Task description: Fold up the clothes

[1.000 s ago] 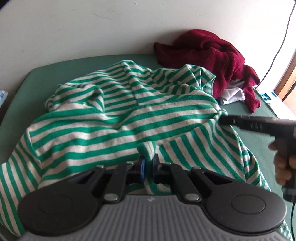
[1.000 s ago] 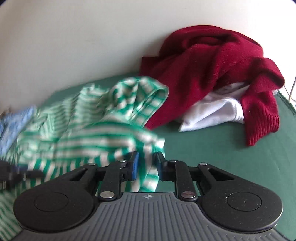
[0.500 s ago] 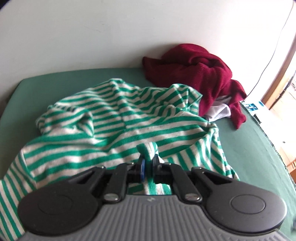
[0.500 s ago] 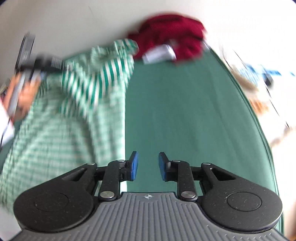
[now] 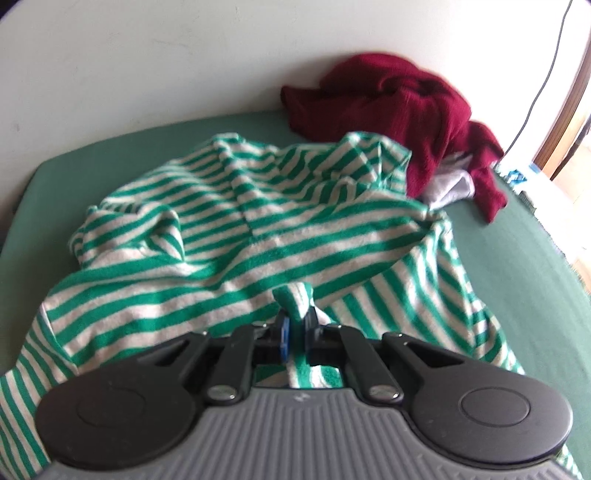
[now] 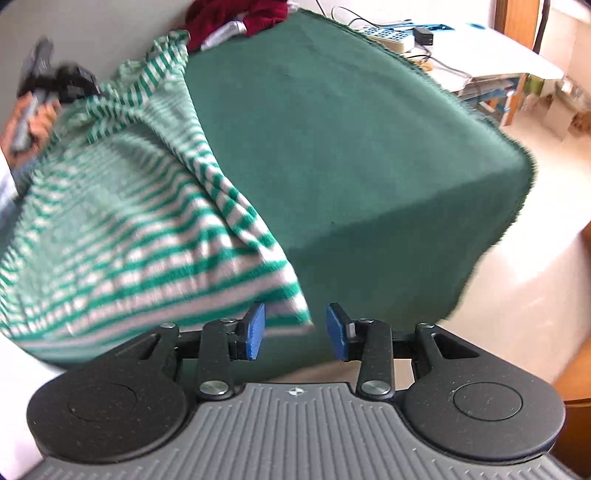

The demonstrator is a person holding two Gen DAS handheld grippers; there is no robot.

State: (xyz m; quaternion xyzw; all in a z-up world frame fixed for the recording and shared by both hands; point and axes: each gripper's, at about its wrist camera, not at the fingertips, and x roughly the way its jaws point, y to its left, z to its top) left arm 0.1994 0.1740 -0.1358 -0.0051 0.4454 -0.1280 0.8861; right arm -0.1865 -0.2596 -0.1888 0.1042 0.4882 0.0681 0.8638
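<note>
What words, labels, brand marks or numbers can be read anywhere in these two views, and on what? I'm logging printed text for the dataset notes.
No readable text in either view.
Left gripper: a small pale emblem on its grey body, no letters legible.
Right gripper: a small round emblem on its grey body, no letters legible.
Keypad device on the white table: rows of keys, too small to read.
Striped garment, red garment: no label visible.

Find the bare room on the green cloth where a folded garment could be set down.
Free: the broad green cloth between the striped garment and the cloth's frayed edge. Crowded: the far corner by the wall, where the maroon sweater lies heaped over a white garment.
</note>
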